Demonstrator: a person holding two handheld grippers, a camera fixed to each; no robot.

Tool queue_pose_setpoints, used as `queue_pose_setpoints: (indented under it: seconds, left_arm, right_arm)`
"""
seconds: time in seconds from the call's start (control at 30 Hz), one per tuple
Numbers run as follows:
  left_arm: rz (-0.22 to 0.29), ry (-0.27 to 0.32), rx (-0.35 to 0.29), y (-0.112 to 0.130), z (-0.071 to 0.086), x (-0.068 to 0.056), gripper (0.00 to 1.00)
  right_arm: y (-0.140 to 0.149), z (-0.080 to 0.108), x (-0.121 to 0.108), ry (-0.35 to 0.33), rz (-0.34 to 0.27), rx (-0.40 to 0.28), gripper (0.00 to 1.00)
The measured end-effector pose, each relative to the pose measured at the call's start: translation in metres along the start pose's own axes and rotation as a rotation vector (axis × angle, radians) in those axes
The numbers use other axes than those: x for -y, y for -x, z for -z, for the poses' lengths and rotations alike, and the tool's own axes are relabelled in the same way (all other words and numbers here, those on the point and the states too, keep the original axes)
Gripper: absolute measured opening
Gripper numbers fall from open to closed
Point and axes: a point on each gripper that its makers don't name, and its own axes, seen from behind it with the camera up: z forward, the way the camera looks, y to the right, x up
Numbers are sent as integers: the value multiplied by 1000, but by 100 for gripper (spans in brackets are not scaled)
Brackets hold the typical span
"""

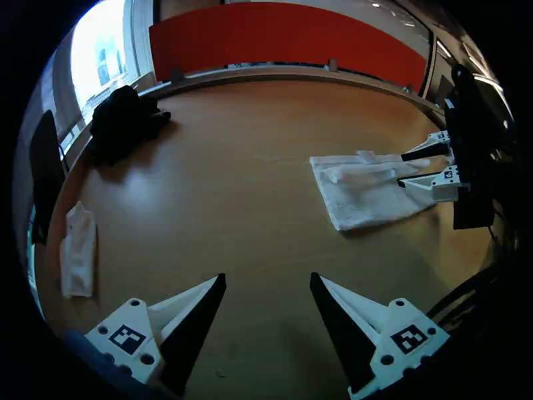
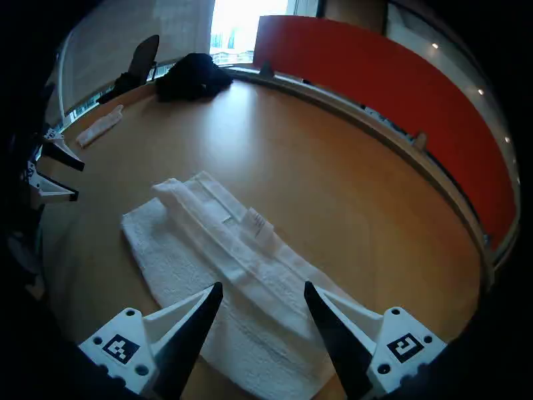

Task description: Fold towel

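Wide wooden table (image 1: 246,173), largest thing here, curved along its far edge under a low rail. Much open wood between the two grippers and out toward the far rim, with free room across the middle and the left half. Behind the rim, one long red panel (image 1: 286,33), and beside it one bright window (image 1: 100,53). One dark chair back (image 1: 45,167) at the table's left edge in the left gripper view. One black heap (image 1: 123,120), cloth or bag, near the far corner by the window, well apart from everything else.

One white towel (image 2: 220,267), partly folded, flat on the wood just ahead of the right gripper (image 2: 263,285). Wide terry layer below, narrower folded strip lengthwise on top. Near end of the towel between the spread fingers; contact impossible to tell. Wide open, clamping nothing.

One smaller white cloth (image 1: 78,250), folded narrow, near the left edge, well apart from the towel. Over bare wood toward the front edge, the left gripper (image 1: 266,277), likewise spread apart and empty. One small label (image 2: 260,227) on the towel's top strip.
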Motion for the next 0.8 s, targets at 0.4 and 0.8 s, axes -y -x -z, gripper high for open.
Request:
queue_pose_setpoints:
  seconds: [0.4,0.8]
  left_arm:
    - [4,-4,0,1,3,4,94]
    - [13,-4,-8,-2,7,5,94]
  right_arm:
    - [-11,-8,-18,25,11,-4,95]
    - [-28,-17,-37,48,22,-10,95]
